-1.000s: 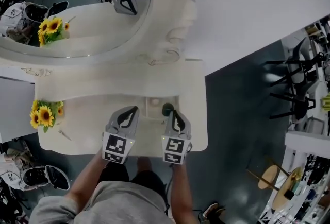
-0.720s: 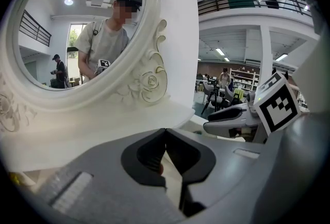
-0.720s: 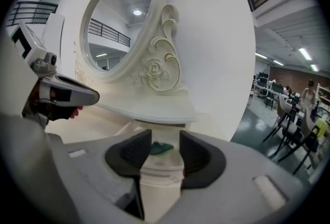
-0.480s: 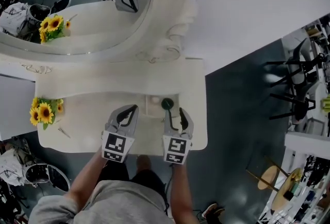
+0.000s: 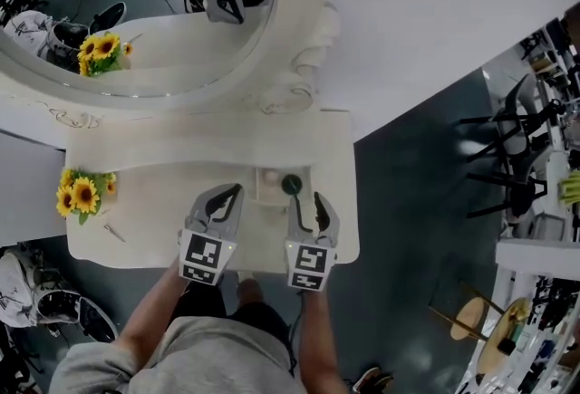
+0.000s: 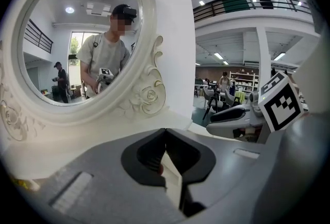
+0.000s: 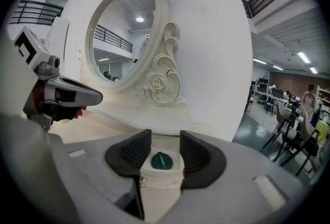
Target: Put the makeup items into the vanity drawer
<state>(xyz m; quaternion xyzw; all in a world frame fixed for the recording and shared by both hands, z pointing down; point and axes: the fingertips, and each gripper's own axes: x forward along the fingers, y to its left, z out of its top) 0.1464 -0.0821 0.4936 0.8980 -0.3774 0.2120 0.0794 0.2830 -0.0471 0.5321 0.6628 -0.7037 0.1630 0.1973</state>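
Two grippers sit nearest to me in the head view, side by side over the front edge of the vanity table (image 5: 154, 211). My left gripper (image 5: 237, 192) has its jaws brought together at the tips, and the left gripper view (image 6: 165, 131) shows nothing clamped between them. My right gripper (image 5: 306, 200) has just been opening its jaws. They stand wide apart with nothing pressed between the pads (image 7: 136, 150).

Just past those fingertips, the right gripper view looks through the gap at the green makeup item (image 7: 160, 160). It is dark and round, and it lies inside the open drawer (image 7: 161, 181) with neither jaw touching it. From the head camera I see the same item (image 5: 292, 185) at the right side of the drawer (image 5: 256, 188), just beyond my right gripper.

Farther left on the table top stands a bunch of sunflowers (image 5: 82, 195), well apart from both grippers. Beside it lies a small thin thing (image 5: 113, 234) that I cannot identify.

Behind the table rises the oval mirror (image 5: 136, 39), its white frame carved with scrolls and a rose (image 7: 157, 84). The glass reflects the sunflowers and one gripper.

Off to the right is dark floor with black chairs (image 5: 512, 157).
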